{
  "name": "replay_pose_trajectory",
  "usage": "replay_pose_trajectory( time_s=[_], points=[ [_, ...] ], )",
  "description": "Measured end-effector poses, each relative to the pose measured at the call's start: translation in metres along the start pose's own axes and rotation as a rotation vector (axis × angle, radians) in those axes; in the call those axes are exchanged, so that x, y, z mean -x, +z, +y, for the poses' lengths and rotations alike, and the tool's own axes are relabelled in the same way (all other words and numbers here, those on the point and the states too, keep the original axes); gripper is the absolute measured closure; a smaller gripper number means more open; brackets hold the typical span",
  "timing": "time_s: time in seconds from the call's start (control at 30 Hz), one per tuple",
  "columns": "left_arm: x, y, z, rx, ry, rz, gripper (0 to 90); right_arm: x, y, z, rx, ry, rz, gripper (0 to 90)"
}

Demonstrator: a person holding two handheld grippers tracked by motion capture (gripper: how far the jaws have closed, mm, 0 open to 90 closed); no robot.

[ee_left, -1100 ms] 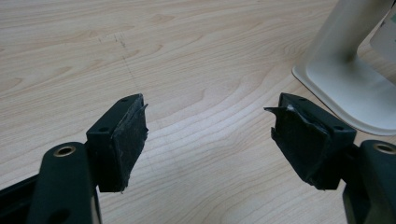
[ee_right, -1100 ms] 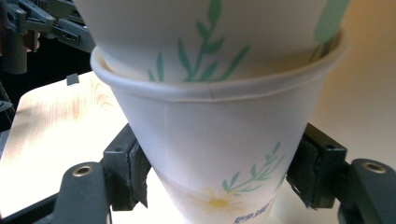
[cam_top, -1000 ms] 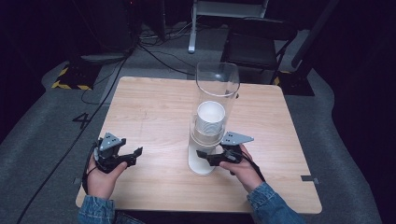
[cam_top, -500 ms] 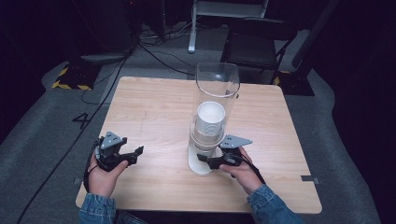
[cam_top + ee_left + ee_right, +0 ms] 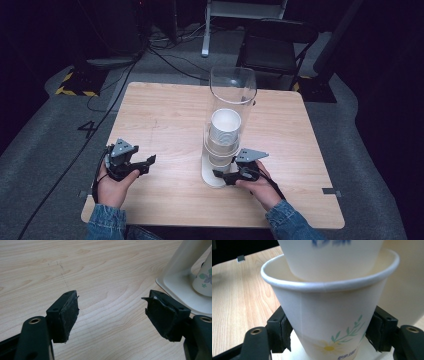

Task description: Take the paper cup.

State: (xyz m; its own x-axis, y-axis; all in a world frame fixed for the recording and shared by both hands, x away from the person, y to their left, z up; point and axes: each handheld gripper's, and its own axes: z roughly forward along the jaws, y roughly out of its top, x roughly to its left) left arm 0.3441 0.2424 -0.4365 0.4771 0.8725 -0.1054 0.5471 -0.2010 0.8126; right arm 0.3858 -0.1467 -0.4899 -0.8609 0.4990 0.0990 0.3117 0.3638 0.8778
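Right gripper [image 5: 329, 336] clasps the lowest white paper cup with a daisy print [image 5: 329, 322] at the cream base [image 5: 214, 176] of the tall clear plastic dispenser tube [image 5: 232, 95]; a second cup [image 5: 332, 257] sits nested above it. Left gripper [image 5: 112, 312] rests released, nothing between its jaws, over the light wooden table [image 5: 165, 115], well apart from the dispenser.

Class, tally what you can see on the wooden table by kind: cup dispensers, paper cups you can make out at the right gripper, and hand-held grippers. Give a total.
Cup dispenser: 1
Paper cups: 2, the bottom cup between the right gripper's pads and the next cup nested in it
Grippers: 2, left gripper and right gripper
Total: 5
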Motion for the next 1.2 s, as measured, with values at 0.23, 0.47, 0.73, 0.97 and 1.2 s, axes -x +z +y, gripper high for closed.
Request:
replay_pose_trajectory(
  time_s=[0.23,0.47,0.73,0.97,1.2],
  points=[
    [0.0,0.005,0.002,-0.005,0.001,-0.004,26.3,-0.001,-0.002,-0.004,-0.018,0.003,-0.004,30.8],
    [0.0,0.012,0.004,-0.021,-0.004,-0.005,26.0,0.0,-0.008,-0.006,-0.027,0.002,-0.026,30.8],
    [-0.003,0.021,0.006,-0.034,-0.005,-0.007,25.9,0.001,-0.021,-0.008,-0.044,-0.014,-0.071,30.8],
    [-0.001,0.031,0.012,-0.035,-0.007,-0.018,26.0,0.006,-0.041,-0.013,-0.047,-0.015,-0.125,30.8],
    [-0.002,0.034,0.014,-0.044,0.001,-0.016,26.0,0.017,-0.058,-0.012,-0.013,0.016,-0.161,30.8]
  ],
)
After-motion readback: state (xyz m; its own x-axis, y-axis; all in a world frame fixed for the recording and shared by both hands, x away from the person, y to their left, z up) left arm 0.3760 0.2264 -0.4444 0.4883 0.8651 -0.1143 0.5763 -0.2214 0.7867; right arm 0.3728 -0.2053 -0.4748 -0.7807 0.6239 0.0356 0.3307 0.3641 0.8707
